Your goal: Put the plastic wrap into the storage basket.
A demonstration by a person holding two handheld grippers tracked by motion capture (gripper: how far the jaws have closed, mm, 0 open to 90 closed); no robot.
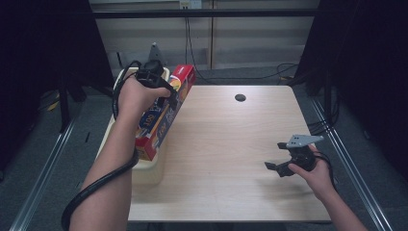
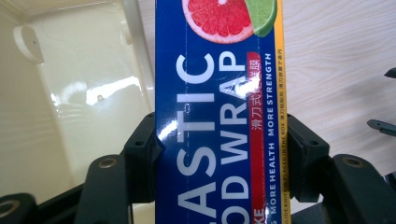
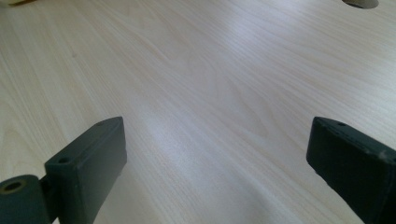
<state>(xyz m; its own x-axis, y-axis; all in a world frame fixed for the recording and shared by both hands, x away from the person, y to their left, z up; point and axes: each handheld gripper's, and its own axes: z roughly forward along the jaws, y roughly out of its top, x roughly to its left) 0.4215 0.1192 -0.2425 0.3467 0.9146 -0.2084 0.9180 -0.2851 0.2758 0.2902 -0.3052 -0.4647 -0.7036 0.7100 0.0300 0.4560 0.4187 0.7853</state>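
Left gripper grips the wrap box at ten o'clock, half over the bin; placing remains. Right gripper idles, jaws apart.

Most of my table lies bare, so either hand can sweep across it freely. The cream bin hugs its left edge, and the box slants over the bin's rim, blocking passage there. A small hole sits near the far edge.
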